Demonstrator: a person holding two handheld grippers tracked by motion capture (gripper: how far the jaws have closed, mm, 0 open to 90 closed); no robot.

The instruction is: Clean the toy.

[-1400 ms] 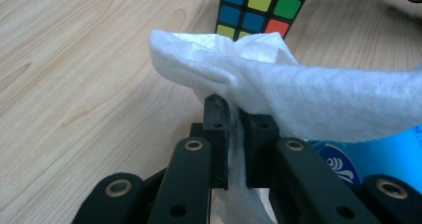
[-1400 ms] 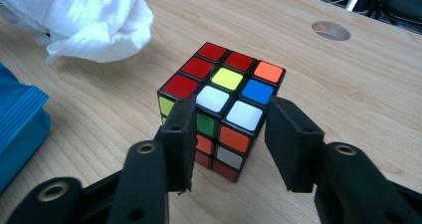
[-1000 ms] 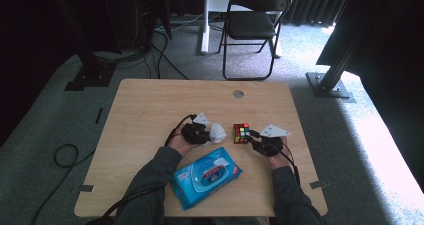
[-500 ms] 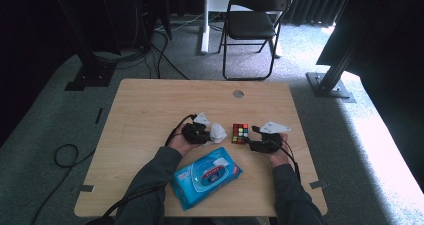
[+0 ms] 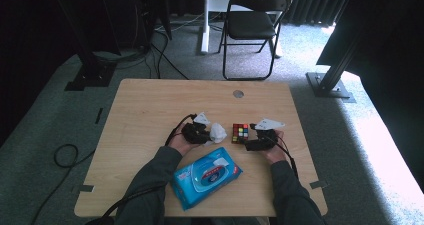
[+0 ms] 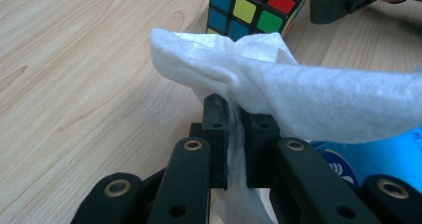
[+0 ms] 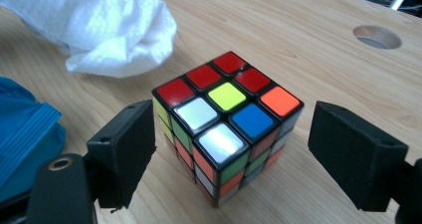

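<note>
1. Your right gripper (image 7: 234, 157) has just been opening; its jaws now stand apart on either side of the multicoloured puzzle cube (image 7: 226, 124), touching neither face, so the cube rests freed on the pale wooden table (image 5: 150, 110).
2. Your left gripper (image 6: 234, 129) is clamped on the crumpled white wipe (image 6: 278, 84), just left of the cube and ready to wipe it.
3. The blue wipe packet (image 5: 207, 177) crowds the near side; the far tabletop offers room.

A puzzle cube (image 5: 240, 133) is seen standing on the table (image 5: 150, 110). Just left of the cube, a white wipe (image 5: 217, 132) is held by the left gripper (image 5: 202, 134). The right gripper (image 5: 252, 144) is positioned just right of the cube. A blue wipes pack (image 5: 207, 175) lies nearer the person than the cube.
</note>
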